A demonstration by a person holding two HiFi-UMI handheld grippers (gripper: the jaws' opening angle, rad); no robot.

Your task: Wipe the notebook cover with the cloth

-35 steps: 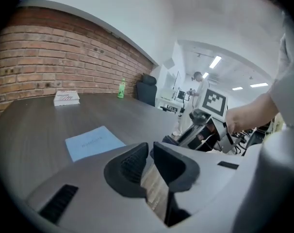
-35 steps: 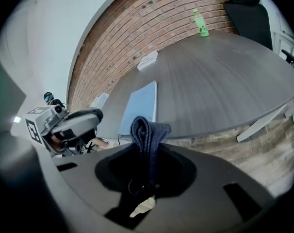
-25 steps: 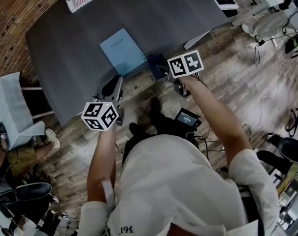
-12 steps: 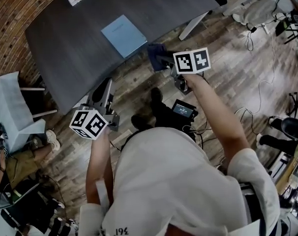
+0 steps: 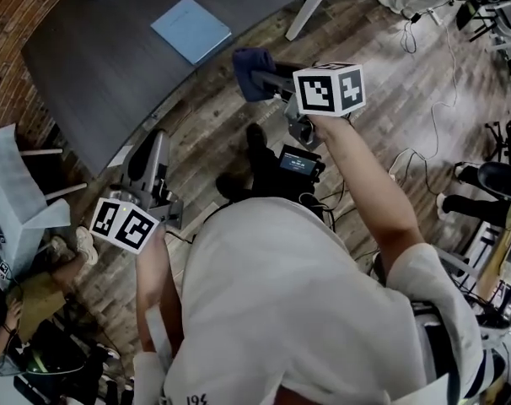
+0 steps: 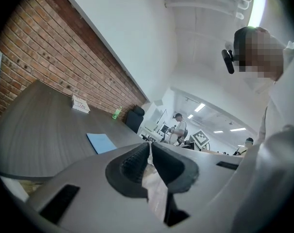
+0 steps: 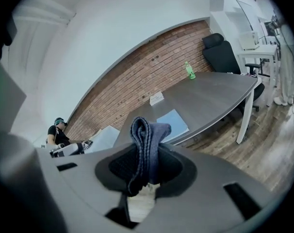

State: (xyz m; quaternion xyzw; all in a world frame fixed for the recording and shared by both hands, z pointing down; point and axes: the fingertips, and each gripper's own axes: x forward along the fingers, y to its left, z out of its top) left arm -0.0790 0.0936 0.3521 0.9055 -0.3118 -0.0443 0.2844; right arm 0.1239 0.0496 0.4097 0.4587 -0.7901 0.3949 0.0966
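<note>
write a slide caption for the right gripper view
Right gripper shut on the dark blue cloth, notebook lying on the table beyond.

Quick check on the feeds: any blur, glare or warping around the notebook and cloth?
Head view: even light, notebook sharp, slight smear toward the edges. Left gripper view: strong fisheye bowing, dark corners, ceiling lamp glaring top right. Right gripper view: same bowing, cloth in the right claw crisp.

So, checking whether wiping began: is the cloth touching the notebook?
Apart: head view shows the cloth in the right gripper over floor, clear of the notebook.
</note>
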